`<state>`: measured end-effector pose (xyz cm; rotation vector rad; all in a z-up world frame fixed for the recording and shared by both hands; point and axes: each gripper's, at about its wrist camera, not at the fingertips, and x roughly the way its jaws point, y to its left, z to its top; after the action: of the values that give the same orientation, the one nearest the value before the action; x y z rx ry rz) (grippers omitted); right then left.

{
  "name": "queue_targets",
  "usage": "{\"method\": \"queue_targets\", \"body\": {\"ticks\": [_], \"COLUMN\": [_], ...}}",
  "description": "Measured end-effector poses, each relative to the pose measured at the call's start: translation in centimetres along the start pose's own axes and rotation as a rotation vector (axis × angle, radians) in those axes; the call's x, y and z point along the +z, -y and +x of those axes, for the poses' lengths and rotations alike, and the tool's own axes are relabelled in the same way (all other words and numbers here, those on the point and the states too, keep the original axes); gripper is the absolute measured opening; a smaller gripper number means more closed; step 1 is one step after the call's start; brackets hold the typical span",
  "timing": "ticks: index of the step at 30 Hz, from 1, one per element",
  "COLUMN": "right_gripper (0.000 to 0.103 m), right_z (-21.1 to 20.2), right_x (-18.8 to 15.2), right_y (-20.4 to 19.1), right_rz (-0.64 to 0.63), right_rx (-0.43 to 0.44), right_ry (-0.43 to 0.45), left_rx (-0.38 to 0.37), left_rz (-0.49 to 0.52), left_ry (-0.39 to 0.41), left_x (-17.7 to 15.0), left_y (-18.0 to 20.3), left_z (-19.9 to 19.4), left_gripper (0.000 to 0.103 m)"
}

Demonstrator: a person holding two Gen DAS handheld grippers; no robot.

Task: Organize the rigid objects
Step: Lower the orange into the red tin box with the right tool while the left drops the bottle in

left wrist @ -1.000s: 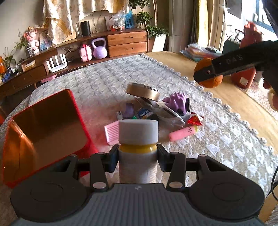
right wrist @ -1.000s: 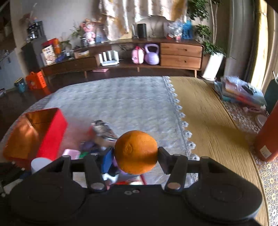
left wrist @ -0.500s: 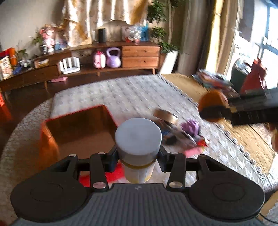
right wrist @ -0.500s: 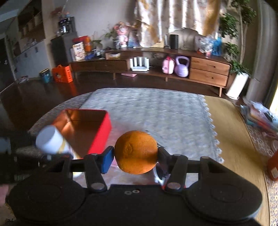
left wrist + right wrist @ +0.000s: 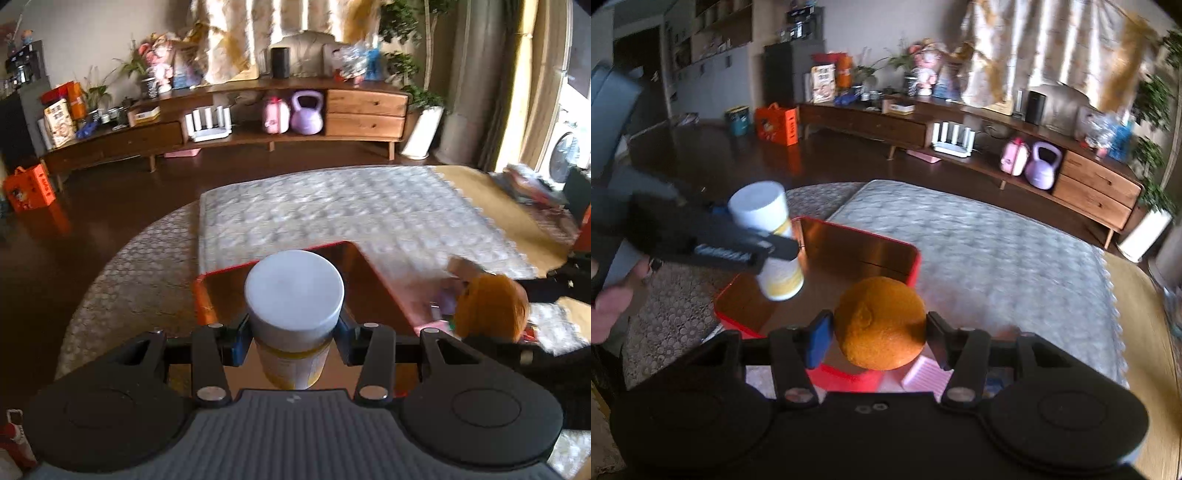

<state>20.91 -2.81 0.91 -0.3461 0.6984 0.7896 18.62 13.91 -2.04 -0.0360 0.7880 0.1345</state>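
My left gripper [image 5: 293, 338] is shut on a white bottle [image 5: 293, 295] with a white cap and a yellow band, held upright in the air over the red box [image 5: 373, 280]. From the right wrist view the same bottle [image 5: 764, 221] hangs over the left part of the red box [image 5: 860, 254]. My right gripper [image 5: 879, 339] is shut on an orange [image 5: 881, 325], held above the box's near right corner. In the left wrist view the orange [image 5: 491, 306] shows at the right, beside the box.
The red box lies on a grey quilted cloth [image 5: 997, 258] over a round wooden table [image 5: 1141, 332]. A pink ribbed item [image 5: 925, 374] and other small objects [image 5: 443, 302] lie near the box. A hand [image 5: 609, 306] holds the left gripper. A low sideboard [image 5: 258, 125] runs along the far wall.
Both grippers have swung left, away from the pile of small objects, and now hang over the red box. The bottle and the orange stayed gripped throughout.
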Motion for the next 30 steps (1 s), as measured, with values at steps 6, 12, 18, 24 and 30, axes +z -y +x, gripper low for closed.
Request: {"method": "queue_targets", "body": {"ticks": [6, 12, 18, 24, 30], "right_gripper": [0.054, 0.054, 0.054, 0.053, 0.053], "right_z": [4.0, 7.5, 10.2, 11.6, 12.6], "right_x": [0.1, 0.0, 0.5, 1.3, 1.3], "right_y": [-1.7, -2.4, -3.3, -4.4, -4.3], "right_rz": [-0.045, -0.056, -0.079, -0.102, -0.086], "right_rx": [-0.003, 0.004, 0.005, -0.012, -0.025], "right_ry": [-0.034, -0.071, -0.108, -0.115, -0.13], "left_rx": [0.012, 0.02, 0.043, 0.044, 0.047], "left_rz": [0.024, 0.05, 0.034, 0.01, 0.011], "left_ry": [-0.068, -0.137, -0.14, -0.132, -0.116], "left_x": [0.6, 0.6, 1.1, 2.3, 2.6], "left_y": [-0.9, -1.2, -2.0, -2.6, -2.6], "left_z": [3.5, 6.3, 7.8, 8.9, 9.4], "left_gripper": [0.044, 0.044, 0.044, 0.044, 0.044]}}
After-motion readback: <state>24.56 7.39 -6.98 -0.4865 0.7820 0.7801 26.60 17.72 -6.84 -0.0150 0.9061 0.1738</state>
